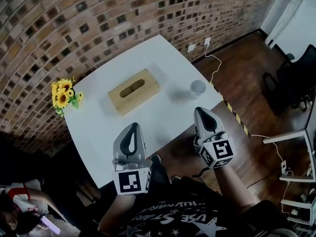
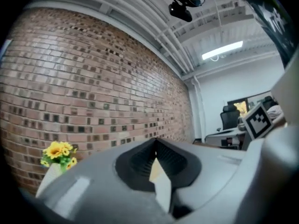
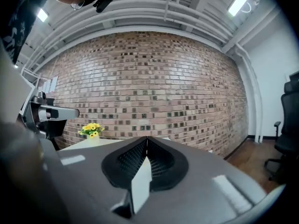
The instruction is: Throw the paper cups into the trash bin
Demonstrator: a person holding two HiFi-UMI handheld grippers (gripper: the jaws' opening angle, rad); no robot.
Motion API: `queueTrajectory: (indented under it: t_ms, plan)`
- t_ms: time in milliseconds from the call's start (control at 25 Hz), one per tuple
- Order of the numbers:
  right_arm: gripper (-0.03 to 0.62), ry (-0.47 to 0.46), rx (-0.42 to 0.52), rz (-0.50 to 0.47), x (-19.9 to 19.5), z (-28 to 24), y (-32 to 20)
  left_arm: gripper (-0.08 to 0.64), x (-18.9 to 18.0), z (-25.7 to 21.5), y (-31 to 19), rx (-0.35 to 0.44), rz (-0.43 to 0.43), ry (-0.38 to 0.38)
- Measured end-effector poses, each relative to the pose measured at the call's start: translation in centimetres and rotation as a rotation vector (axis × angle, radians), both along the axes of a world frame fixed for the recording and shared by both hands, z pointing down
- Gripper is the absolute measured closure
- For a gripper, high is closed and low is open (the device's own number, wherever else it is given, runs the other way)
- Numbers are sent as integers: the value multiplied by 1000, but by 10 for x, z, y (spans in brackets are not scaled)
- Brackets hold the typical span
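Left gripper point(image 1: 133, 127) and right gripper point(image 1: 201, 111) both have fingers closed, empty; cup point(image 1: 197, 89) stands upright just beyond the right one, near the right edge of the surface point(image 1: 148, 53).

Even, moderate light comes from ceiling strip lights point(image 2: 222, 50). The white surface point(image 1: 163, 65) is the brightest patch in the head view, and the cup point(image 1: 197, 88) casts a soft shadow leftward. All views bow at the edges, with dark corners. The left tongs point(image 2: 156, 143) and right tongs point(image 3: 147, 139) look soft, close to the lens.

Left gripper point(image 1: 132, 129) and right gripper point(image 1: 203, 113) held side by side, tips pointing forward; each pair of fingers point(image 3: 162, 158) closed together, nothing between them.
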State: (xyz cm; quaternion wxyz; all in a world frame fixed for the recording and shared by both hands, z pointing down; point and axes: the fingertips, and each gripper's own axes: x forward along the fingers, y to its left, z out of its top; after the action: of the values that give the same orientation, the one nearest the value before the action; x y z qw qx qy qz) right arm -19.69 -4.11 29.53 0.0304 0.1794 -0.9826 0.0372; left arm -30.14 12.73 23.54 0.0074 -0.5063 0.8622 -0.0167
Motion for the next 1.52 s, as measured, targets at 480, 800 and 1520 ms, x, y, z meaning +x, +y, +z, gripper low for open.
queueTrajectory:
  t_ms: [480,800,1520]
  plan:
    - [583,74,79,-73,-51,6,13,555,-45,15,-38,-24,97,27]
    - [583,54,26,-204,-125,23,43,555,-108,32,9,-45,-95,75]
    - [581,-13,99,-281,-126,0,-21,555,-84,35,-4,-89,-274,46]
